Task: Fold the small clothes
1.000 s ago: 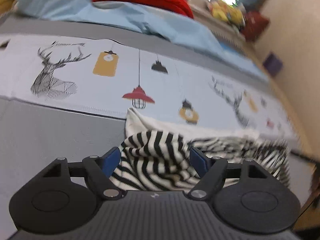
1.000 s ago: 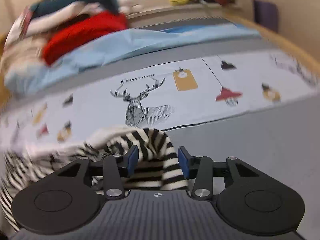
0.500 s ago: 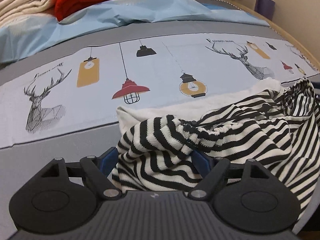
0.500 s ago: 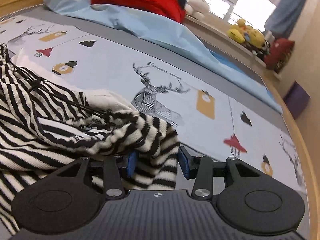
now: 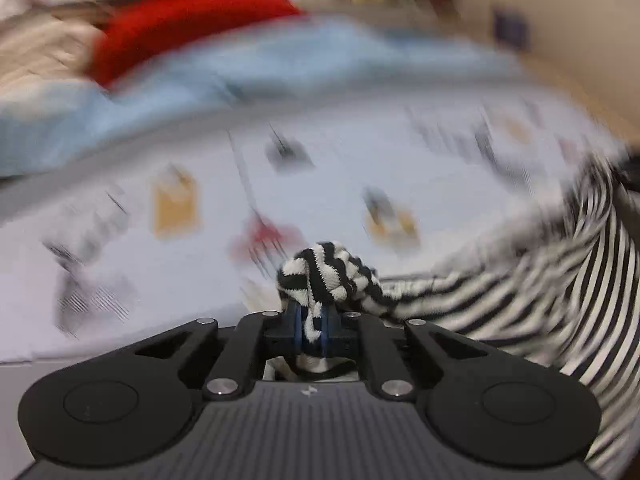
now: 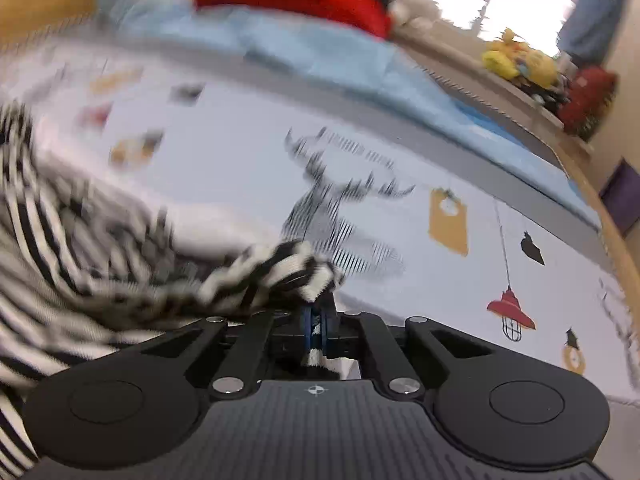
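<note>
The left gripper's [image 5: 313, 330] fingers are closing on a bunched corner of the one striped garment [image 5: 540, 292]; the right gripper's [image 6: 316, 330] fingers are clamped on another corner of it [image 6: 100, 264]. It sags over the bed's printed sheet [image 6: 240, 160]. Both grips probably need even tension before the fold. Two grippers, one garment.
</note>
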Available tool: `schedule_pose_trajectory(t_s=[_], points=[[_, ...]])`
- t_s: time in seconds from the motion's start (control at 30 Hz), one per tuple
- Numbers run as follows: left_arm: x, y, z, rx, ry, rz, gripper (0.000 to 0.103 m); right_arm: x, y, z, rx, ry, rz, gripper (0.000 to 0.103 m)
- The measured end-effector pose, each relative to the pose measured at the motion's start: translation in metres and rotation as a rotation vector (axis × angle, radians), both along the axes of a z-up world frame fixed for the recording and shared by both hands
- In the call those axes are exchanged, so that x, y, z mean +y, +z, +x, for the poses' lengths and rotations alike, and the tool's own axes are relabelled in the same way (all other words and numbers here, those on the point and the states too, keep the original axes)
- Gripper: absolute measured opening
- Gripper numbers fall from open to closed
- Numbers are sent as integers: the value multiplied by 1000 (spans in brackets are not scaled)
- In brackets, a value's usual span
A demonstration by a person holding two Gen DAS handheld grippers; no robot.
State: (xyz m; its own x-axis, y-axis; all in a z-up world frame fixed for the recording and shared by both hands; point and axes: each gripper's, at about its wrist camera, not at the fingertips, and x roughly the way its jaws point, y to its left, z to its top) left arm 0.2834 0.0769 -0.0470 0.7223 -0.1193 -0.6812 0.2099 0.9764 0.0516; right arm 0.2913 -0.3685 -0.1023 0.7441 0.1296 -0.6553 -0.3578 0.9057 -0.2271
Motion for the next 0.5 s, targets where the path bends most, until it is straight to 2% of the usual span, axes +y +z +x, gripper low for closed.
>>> schedule_pose_trajectory(t_s=[0.07, 0.1, 0.17, 0.23, 0.27, 0.33, 0.43, 0.5], points=[[18, 13, 4, -62, 99, -83, 9, -17, 29, 4, -76, -89, 194, 3], [22, 13, 8, -68, 133, -104, 9, -25, 41, 5, -120, -131, 284, 3], [19, 6, 18, -37, 139, -89, 9, -30, 50, 10, -169, -188, 353, 3], [9, -5, 26, -6, 134, -12, 9, -19, 44, 21, -156, -214, 293, 3], [7, -8, 29, -3, 137, 3, 9, -12, 38, 26, -140, -216, 251, 3], [12, -8, 35, -5, 171, -26, 9, -1, 29, 33, -126, -224, 194, 3], [26, -5, 38, -15, 235, -99, 9, 5, 29, 41, -147, -244, 198, 3], [29, -11, 44, 10, 262, -111, 9, 10, 26, 45, -161, -250, 191, 3]])
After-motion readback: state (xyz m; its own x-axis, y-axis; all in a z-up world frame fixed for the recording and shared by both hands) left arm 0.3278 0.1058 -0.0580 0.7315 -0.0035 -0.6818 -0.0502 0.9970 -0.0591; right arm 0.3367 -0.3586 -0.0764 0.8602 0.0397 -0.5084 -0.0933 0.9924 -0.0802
